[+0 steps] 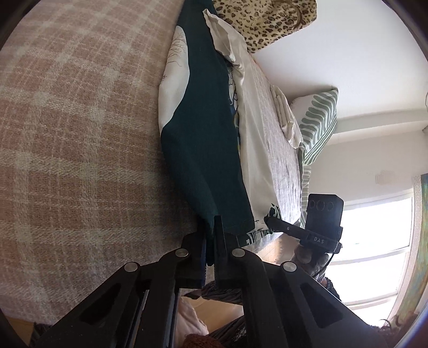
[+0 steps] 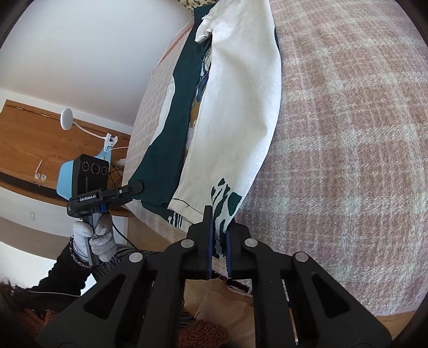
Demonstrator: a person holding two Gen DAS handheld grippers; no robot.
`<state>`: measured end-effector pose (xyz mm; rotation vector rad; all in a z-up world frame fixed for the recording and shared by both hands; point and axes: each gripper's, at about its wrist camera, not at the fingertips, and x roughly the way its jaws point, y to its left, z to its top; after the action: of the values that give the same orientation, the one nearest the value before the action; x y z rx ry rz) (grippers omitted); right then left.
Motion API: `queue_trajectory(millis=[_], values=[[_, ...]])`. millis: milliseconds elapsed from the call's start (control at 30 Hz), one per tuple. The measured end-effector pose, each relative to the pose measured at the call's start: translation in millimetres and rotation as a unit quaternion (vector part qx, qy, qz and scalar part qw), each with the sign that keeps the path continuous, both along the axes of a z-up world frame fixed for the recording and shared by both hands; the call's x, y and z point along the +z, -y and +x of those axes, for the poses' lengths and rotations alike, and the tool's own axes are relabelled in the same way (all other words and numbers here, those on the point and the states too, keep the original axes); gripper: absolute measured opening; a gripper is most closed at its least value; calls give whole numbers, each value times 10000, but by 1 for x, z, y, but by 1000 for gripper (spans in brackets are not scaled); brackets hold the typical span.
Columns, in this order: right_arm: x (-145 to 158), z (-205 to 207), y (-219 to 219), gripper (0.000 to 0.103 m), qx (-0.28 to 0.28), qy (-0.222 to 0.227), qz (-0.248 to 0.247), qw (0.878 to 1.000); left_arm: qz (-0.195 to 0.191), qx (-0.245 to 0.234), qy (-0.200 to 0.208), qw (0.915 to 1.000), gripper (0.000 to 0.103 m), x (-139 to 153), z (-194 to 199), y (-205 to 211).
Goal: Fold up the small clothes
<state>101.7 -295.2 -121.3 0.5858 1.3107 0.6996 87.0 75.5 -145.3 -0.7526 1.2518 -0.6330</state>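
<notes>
Plaid blanket [image 1: 67, 133] underneath, both grippers' fingers [image 1: 218, 227] [image 2: 207, 222] clamp the garment's [image 1: 198, 133] hem.

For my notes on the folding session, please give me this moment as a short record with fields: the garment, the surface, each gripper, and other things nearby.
garment: dark green and cream printed garment, stretched out long on the bed
surface: pink checked blanket
left gripper: shut on the garment's dark green hem corner at the bed's near edge
right gripper: shut on the garment's cream printed hem corner
hands: grey glove holds the left gripper's handle
nearby: leopard print pillow and green striped pillow at the far end
</notes>
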Motion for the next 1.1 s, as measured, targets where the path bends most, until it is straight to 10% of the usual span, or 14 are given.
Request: queue_trajectory(millis=[600, 1100], values=[[38, 27, 6, 7, -359, 332, 573, 9972, -319, 135, 527, 9980, 1, 36, 40, 13], [21, 144, 6, 7, -759, 289, 214, 9965, -37, 591, 648, 9961, 1, 25, 145, 5]])
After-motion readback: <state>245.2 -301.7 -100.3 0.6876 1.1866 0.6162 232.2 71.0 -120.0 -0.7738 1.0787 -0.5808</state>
